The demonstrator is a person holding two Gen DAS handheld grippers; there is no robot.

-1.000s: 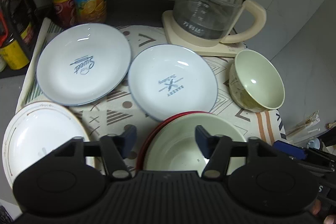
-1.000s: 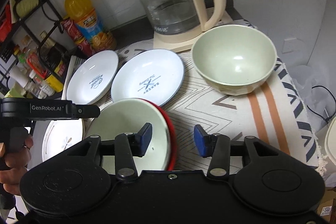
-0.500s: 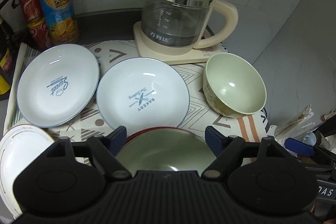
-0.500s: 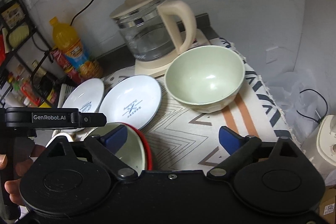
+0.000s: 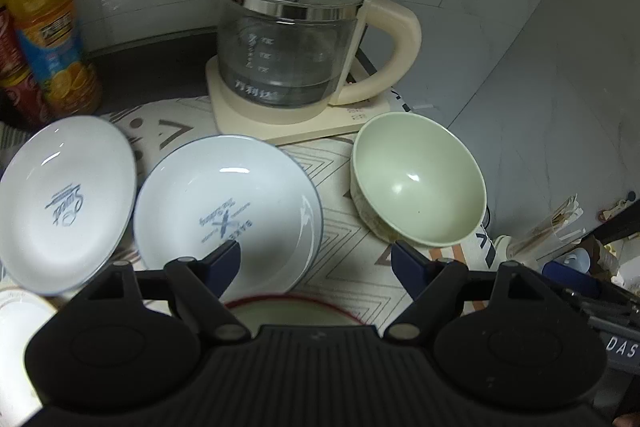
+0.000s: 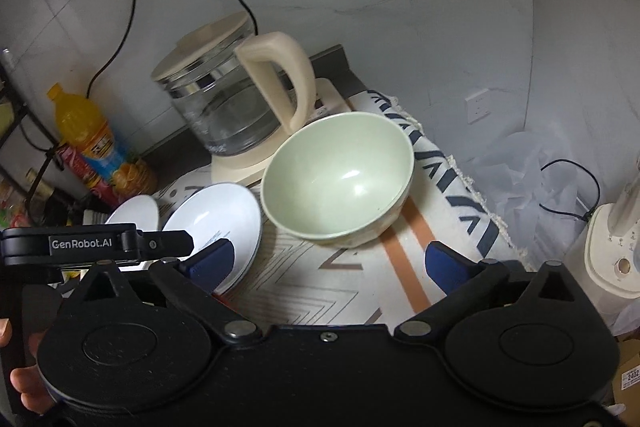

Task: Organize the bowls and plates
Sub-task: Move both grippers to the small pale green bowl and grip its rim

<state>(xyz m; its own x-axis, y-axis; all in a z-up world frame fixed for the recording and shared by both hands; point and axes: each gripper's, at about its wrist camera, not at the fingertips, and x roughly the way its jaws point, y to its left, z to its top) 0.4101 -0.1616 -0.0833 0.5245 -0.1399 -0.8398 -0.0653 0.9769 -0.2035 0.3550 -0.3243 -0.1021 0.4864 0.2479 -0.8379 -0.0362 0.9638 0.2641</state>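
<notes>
A pale green bowl [image 5: 416, 179] [image 6: 340, 175] stands on the patterned mat in front of the kettle. Left of it lie a white "Bakery" plate [image 5: 228, 211] [image 6: 216, 223] and a white "Sweet" plate [image 5: 64, 203] [image 6: 134, 213]. A red-rimmed plate holding another green bowl [image 5: 296, 311] peeks out under my left gripper [image 5: 316, 259], which is open and holds nothing. A gold-trimmed plate [image 5: 16, 327] is at the lower left. My right gripper [image 6: 328, 261] hovers just short of the green bowl with its jaws opening and nothing between them.
A glass kettle [image 5: 296, 39] [image 6: 224, 107] on a cream base stands at the back. An orange juice bottle [image 5: 44, 15] and red cans are at the back left. The wall is close on the right; a white appliance [image 6: 608, 251] stands off the mat's right edge.
Both grippers have opened wider. Both views have shifted right and forward, so the lone green bowl looms larger and the red-rimmed plate has slid under the left gripper.
</notes>
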